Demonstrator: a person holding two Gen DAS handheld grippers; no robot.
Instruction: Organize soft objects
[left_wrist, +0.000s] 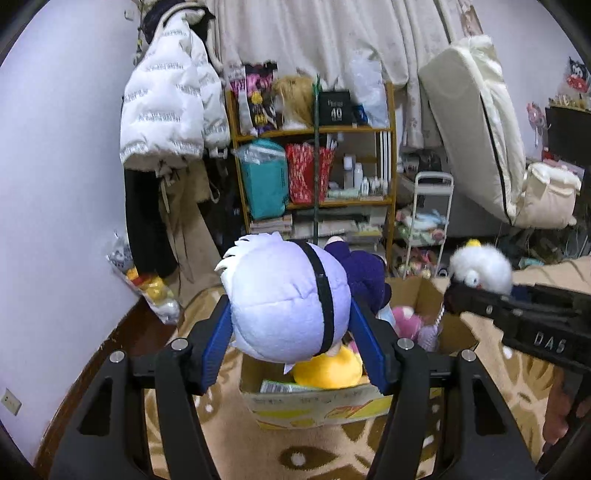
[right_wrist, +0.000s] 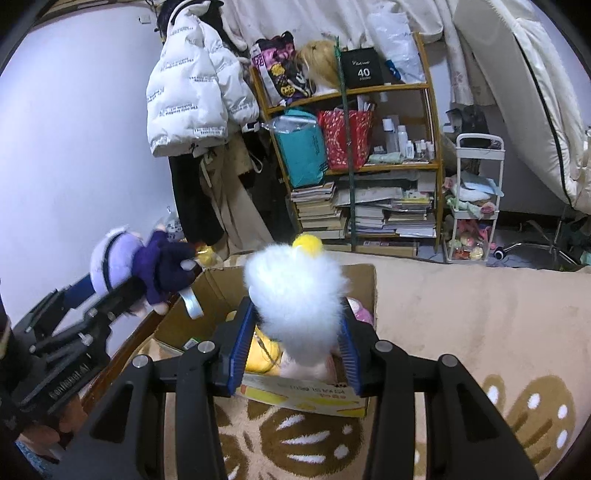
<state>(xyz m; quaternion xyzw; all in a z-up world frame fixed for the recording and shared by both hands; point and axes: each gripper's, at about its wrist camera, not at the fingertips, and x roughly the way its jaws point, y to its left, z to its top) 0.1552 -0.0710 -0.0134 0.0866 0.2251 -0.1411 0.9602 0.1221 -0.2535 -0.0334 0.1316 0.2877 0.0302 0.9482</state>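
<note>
Crowding the far wall, a wooden shelf unit (right_wrist: 354, 147) loaded with bags, bottles and stacked books stands beside a white puffer jacket (left_wrist: 166, 114) hung over dark clothes, with a small white trolley (right_wrist: 476, 199) to the shelf's right and a cream mattress (left_wrist: 476, 122) tilted against the curtain. On the patterned rug (right_wrist: 480, 314) sits an open cardboard box (right_wrist: 306, 397), its raised flaps standing between the grippers and the shelf; a yellow plush (left_wrist: 328, 369) and a pink plush (left_wrist: 404, 319) already lie inside.

The left gripper (left_wrist: 291, 325) pinches a lavender-haired doll (left_wrist: 284, 299) by its large head, blue pads pressed to either side, the doll's dark purple body pointing away over the box's near edge. The right gripper (right_wrist: 299, 343) clamps a fluffy white plush (right_wrist: 295, 295) topped with a yellow ball, held above the box's near edge. Seen from the right wrist camera, the left gripper and its doll hang just outside the box's left flap; a bare hand grips its handle below.
</note>
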